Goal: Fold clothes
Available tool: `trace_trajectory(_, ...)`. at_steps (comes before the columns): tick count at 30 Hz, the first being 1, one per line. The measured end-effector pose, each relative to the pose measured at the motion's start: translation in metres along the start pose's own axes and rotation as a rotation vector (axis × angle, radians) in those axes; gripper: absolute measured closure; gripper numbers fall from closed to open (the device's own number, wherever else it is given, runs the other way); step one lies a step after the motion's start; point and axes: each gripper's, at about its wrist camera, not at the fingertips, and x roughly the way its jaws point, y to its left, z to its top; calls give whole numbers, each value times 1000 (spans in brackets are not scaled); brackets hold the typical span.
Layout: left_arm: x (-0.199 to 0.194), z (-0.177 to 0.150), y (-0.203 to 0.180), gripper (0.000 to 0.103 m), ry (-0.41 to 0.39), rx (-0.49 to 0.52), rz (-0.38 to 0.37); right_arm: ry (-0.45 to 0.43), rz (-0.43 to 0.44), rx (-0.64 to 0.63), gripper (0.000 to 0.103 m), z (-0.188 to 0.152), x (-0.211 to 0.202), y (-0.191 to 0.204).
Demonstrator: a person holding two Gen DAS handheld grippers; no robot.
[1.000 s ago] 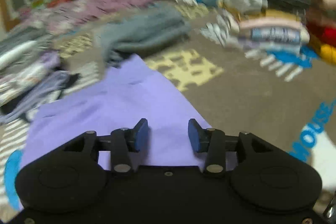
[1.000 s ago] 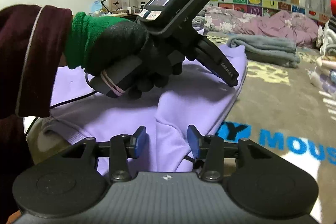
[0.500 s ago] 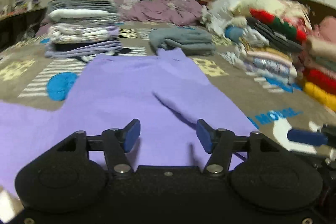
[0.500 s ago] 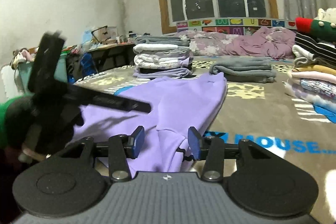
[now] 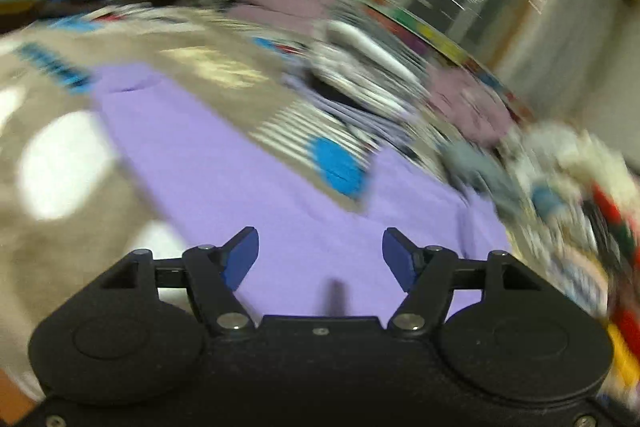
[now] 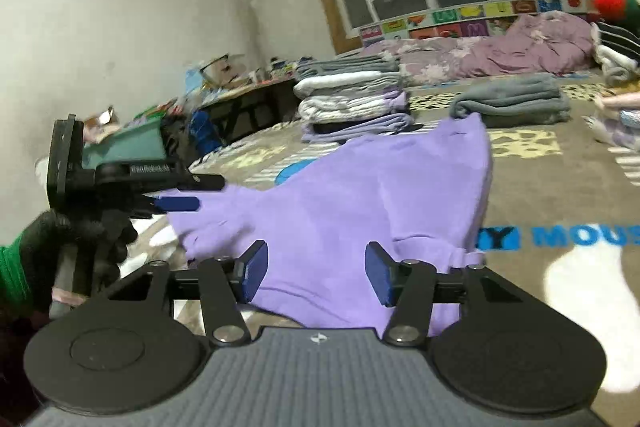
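Observation:
A lilac garment (image 6: 360,199) lies spread on the patterned bed cover, one sleeve folded over its body. My right gripper (image 6: 316,273) stands open just above its near hem, nothing between the blue pads. The left wrist view is blurred by motion; there my left gripper (image 5: 320,257) is open over the lilac garment (image 5: 224,183), whose long sleeve runs off to the upper left. From the right wrist view the left gripper (image 6: 180,193) sits at the garment's left edge, held by a gloved hand (image 6: 92,239).
A stack of folded clothes (image 6: 352,95) and a folded grey garment (image 6: 512,103) lie behind the lilac one. A crumpled pink quilt (image 6: 500,47) lies by the window. More piled clothes (image 5: 580,211) rise to the right. A cluttered low table (image 6: 236,95) stands left.
My left gripper has swung left to the garment's left edge and turned, and its jaws stand wider. My right gripper has opened wider and stayed near the hem.

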Motion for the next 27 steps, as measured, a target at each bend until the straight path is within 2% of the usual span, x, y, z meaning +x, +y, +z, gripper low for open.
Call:
trace_trajectory(3,-7,14,43,35,-32,-170,71,21,48,-18,44,-2,6,12)
trace_trajectory(6,-10,23,73,35,-33,-288,145,49,84,-29,43,-6,12,20)
trace_trajectory(9,-12,32,95,35,-41,-384,132,72,92,-20,43,-8,18,19)
trace_trajectory(14,5,50,105,35,-63,-380,143,73,80,46,42,-12,21,10)
trace_trajectory(20,29,67,118,38,-85,-385,111,80,75,101,42,-17,25,1)
trace_trajectory(21,31,69,117,41,-89,-386,105,82,75,107,42,-18,26,0)
trace_trajectory(24,36,75,117,64,-100,-389,85,91,74,122,42,-20,29,-3)
trace_trajectory(26,39,79,117,93,-107,-391,72,97,81,123,42,-21,30,-3)
trace_trajectory(27,41,81,117,96,-111,-391,66,96,87,124,42,-20,30,-2)
